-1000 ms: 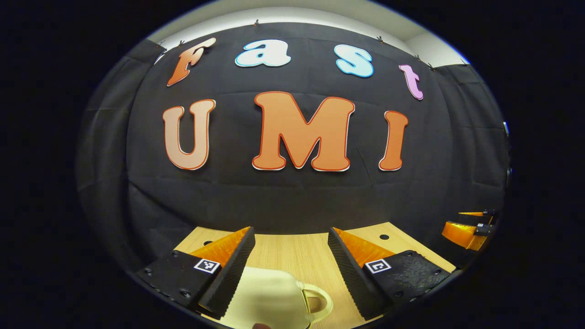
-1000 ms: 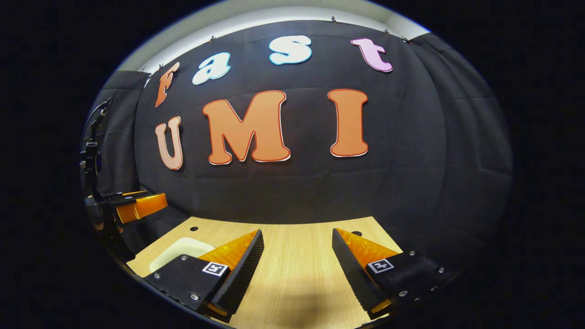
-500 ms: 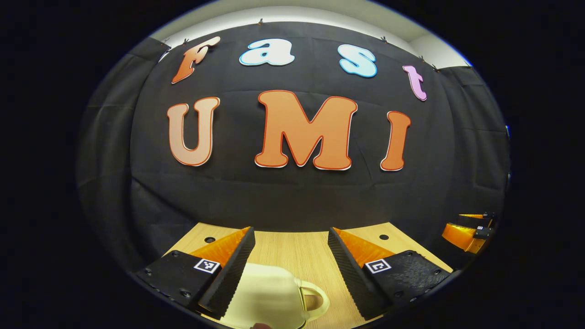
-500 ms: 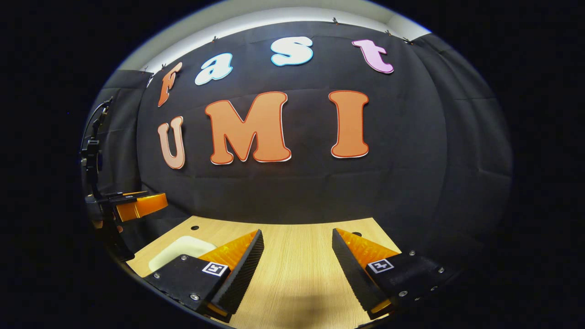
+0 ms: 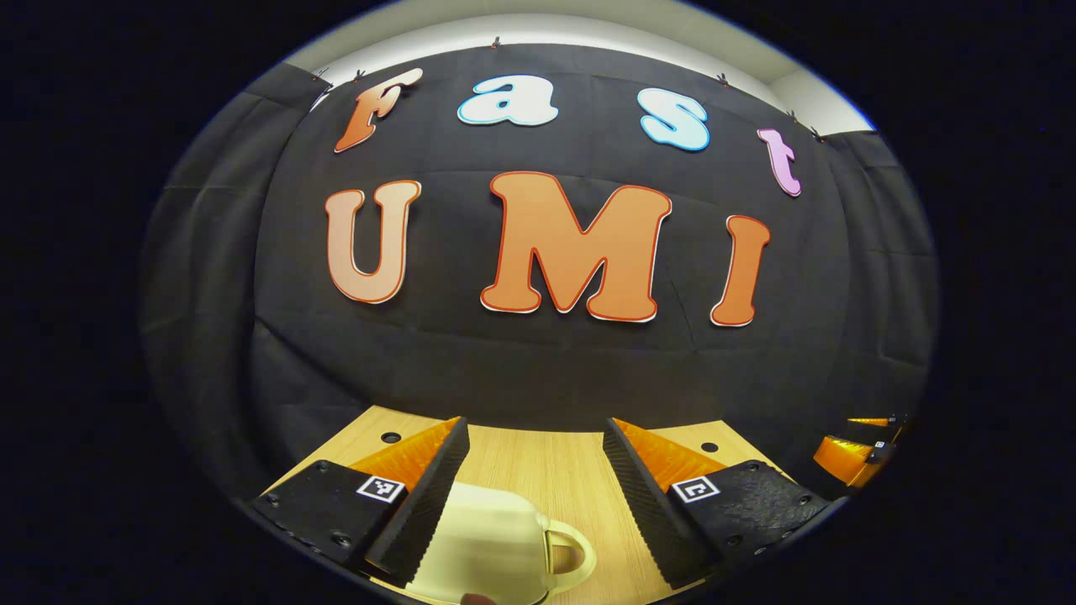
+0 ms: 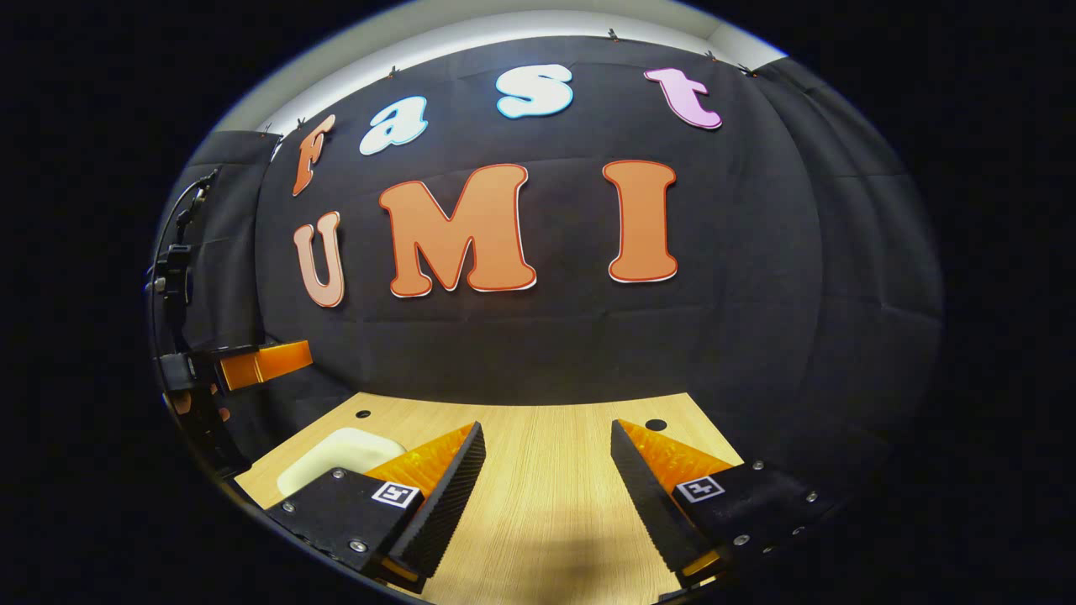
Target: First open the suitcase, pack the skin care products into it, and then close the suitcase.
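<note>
Altogether, two grippers and one small suitcase are showing above a single table. In the left gripper view, the left gripper is hovering over the table with its two fingers spread wide and gripping nothing. One cream suitcase is lying on the table below and between those fingers, at the bottom of the view, its lid shut. Its shell is looking smooth and rounded, with faint ribs running across it, and one looped handle is sticking out on its right side. Whether the left-hand finger is touching the shell, I cannot tell. At the far right edge of this view, the right gripper is showing small and partly cut off.

In the right gripper view, the right gripper is holding its two fingers wide apart over bare wood, with nothing between them. The suitcase is peeking out as a pale rounded slab behind the left-hand finger. Farther left, the left gripper is hanging above the table's edge.

The table is light wood with straight fine grain, and two small round holes are sitting near its back corners. A black cloth wall, softly creased, is closing the booth behind it, and a pale strip of room wall is showing above the cloth. Each finger is wedge-shaped with a ribbed inner face, and each is carrying one small square marker.
</note>
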### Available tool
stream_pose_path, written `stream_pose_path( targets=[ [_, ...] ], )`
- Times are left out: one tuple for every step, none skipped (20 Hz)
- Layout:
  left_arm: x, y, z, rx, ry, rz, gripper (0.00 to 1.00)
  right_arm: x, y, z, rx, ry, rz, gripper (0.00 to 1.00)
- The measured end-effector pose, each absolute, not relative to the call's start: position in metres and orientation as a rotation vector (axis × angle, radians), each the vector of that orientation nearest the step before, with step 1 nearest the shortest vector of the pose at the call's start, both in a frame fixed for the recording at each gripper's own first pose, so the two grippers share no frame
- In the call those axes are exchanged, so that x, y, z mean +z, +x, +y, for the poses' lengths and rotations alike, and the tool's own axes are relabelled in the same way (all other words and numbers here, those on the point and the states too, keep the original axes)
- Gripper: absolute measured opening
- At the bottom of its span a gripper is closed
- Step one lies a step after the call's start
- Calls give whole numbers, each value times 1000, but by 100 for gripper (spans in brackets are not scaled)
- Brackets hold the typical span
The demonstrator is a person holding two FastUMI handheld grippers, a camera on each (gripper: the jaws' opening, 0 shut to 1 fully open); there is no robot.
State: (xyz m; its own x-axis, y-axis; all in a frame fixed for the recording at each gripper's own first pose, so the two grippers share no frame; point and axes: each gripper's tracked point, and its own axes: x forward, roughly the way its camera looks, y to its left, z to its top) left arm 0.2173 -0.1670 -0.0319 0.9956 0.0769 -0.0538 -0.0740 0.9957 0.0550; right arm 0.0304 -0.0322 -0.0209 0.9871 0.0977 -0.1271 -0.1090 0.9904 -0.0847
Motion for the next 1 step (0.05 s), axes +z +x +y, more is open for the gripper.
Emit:
stream_pose_path(
  targets=[
    [-32,218,-165,78,57,56,99,-19,30,-33,103,-91,120,95]
  ],
)
